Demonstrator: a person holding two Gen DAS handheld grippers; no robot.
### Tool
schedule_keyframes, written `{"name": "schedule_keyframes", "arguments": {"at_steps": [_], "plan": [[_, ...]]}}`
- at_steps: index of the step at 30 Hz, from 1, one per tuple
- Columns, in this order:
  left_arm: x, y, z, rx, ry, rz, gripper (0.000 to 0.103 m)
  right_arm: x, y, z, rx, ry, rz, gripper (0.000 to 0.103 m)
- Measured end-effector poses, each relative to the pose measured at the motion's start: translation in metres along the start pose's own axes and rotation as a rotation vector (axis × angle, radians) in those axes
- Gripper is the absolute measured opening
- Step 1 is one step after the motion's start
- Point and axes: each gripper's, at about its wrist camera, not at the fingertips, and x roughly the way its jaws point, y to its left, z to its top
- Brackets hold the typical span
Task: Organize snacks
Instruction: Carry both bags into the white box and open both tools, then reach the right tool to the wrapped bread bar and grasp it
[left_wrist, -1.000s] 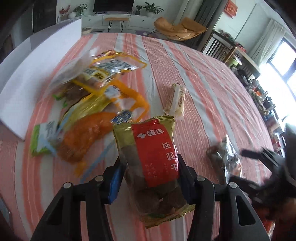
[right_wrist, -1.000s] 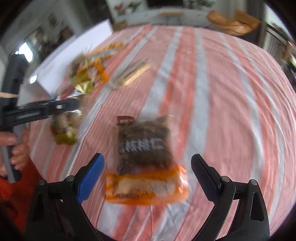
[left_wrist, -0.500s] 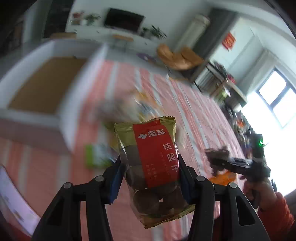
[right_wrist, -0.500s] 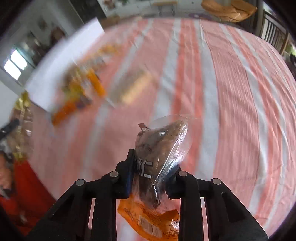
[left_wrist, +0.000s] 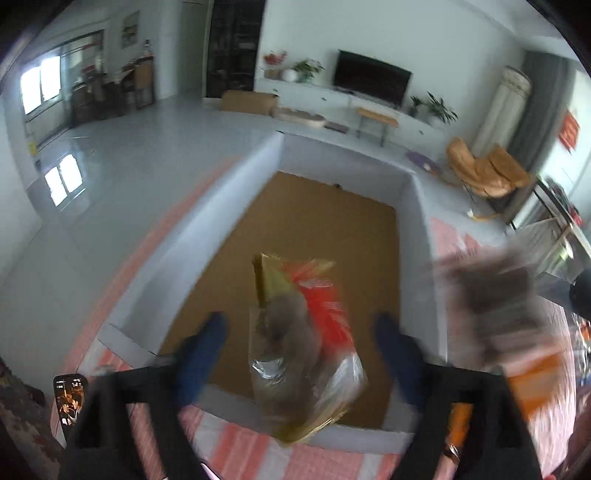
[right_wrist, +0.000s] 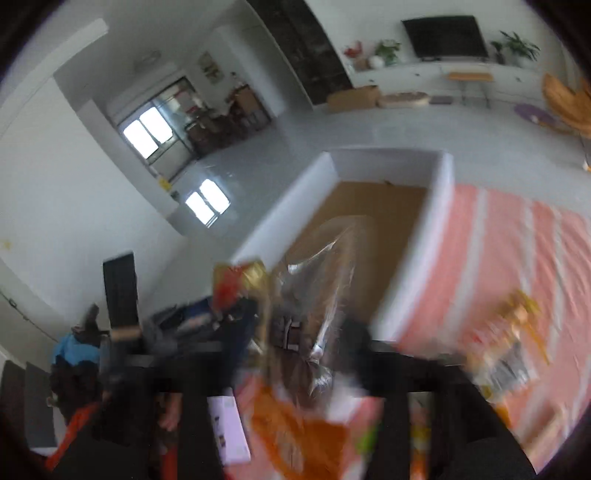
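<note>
Now both grippers (left_wrist: 301, 343) (right_wrist: 295, 354) freshly spread wide, crinkly foil pouch (left_wrist: 306, 347) and clear packet (right_wrist: 317, 295) loose over cardboard-floored box (left_wrist: 236, 195).

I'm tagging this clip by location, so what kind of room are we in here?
Most likely a home living room: a flat television on a low white cabinet, potted plants beside it, and a tan lounge chair near grey curtains.

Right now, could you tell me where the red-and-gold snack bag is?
In the left wrist view the red-and-gold snack bag sits centre frame between the open left gripper's fingers, over the near edge of the white box.
</note>
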Motion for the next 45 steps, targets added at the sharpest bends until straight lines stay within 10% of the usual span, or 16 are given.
{"name": "schedule_keyframes", "arguments": {"at_steps": [8,13,18,29,45], "plan": [[-0.047,-0.025,-0.060,0.047,-0.090,-0.122,0.102,-0.028,-0.032,-0.071,-0.113,-0.114,-0.173,0.098],[-0.064,-0.097,-0.165,0.189,0.022,-0.293,0.102,-0.075,-0.123,-0.187,-0.149,-0.060,-0.453,0.098],[-0.041,-0.158,-0.244,0.270,0.121,-0.301,0.102,-0.123,-0.187,-0.284,-0.037,-0.004,-0.635,0.098],[-0.004,-0.196,-0.298,0.428,0.162,-0.127,0.103,-0.141,-0.213,-0.315,0.051,-0.017,-0.692,0.098],[0.001,-0.199,-0.292,0.416,0.137,-0.117,0.103,-0.138,-0.228,-0.319,0.095,0.003,-0.658,0.099]]}}
